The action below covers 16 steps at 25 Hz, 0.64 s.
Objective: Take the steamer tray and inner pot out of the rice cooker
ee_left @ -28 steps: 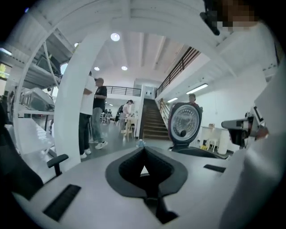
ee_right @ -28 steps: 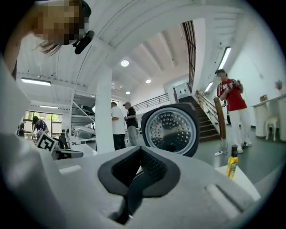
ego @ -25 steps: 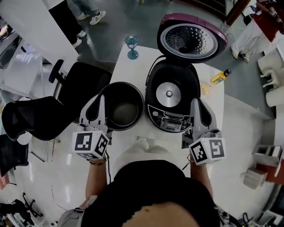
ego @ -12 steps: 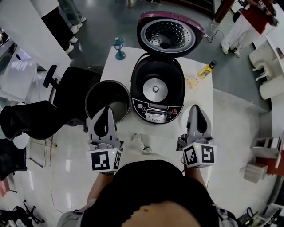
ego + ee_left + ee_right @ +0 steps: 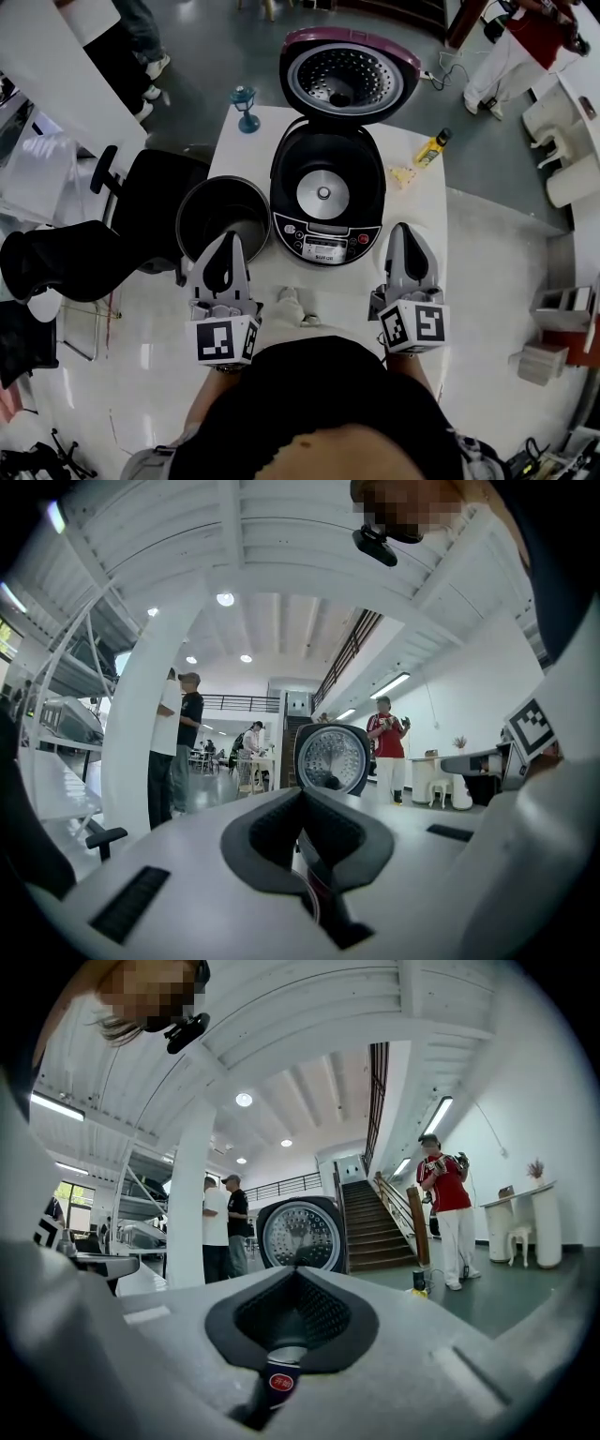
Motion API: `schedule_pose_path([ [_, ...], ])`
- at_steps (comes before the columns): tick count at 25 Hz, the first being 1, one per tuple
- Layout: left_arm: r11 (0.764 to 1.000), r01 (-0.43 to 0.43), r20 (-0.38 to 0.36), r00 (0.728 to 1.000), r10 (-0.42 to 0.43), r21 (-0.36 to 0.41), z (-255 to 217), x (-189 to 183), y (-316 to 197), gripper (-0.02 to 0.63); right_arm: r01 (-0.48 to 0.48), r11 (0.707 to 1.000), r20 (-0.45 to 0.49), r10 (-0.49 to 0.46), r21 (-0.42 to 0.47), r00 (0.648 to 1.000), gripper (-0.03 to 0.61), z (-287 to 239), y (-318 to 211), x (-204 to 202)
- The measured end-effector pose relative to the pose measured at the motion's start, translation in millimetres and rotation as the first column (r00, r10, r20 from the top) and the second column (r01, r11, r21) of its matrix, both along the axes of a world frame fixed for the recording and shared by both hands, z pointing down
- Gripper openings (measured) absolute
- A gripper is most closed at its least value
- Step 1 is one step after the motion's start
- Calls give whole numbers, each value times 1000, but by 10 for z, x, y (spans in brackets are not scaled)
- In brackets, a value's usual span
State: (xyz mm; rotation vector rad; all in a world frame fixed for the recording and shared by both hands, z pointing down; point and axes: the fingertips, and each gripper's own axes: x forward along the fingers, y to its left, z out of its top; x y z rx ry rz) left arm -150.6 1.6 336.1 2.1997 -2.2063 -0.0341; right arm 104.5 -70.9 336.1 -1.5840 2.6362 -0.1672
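Note:
The purple-lidded rice cooker (image 5: 325, 192) stands open on the white table (image 5: 422, 211), and its bare silver heating plate shows inside. The dark inner pot (image 5: 223, 216) sits on the table just left of it, empty. No steamer tray is visible. My left gripper (image 5: 230, 240) is shut and empty, its tip over the pot's near rim. My right gripper (image 5: 403, 231) is shut and empty too, near the cooker's front right corner. In the left gripper view the shut jaws (image 5: 302, 794) point at the raised lid (image 5: 330, 758). The right gripper (image 5: 296, 1274) also faces the lid (image 5: 300, 1235).
A blue goblet (image 5: 246, 106) stands at the table's far left corner, and a yellow bottle (image 5: 432, 147) at its far right with a yellow scrap (image 5: 404, 176) beside it. Black chairs (image 5: 155, 202) crowd the table's left side. People stand on the floor beyond.
Both grippers have drawn back toward the person, away from the pot and the cooker, and stayed shut. The pot and cooker have not moved on the table.

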Motion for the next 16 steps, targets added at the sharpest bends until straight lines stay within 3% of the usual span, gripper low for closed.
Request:
schedule_pose_path([
  [16,997,-68,30,997,70,-46,89,124,-221,3,-17,1000,-28,17,-12,999,5,48,-120,21],
])
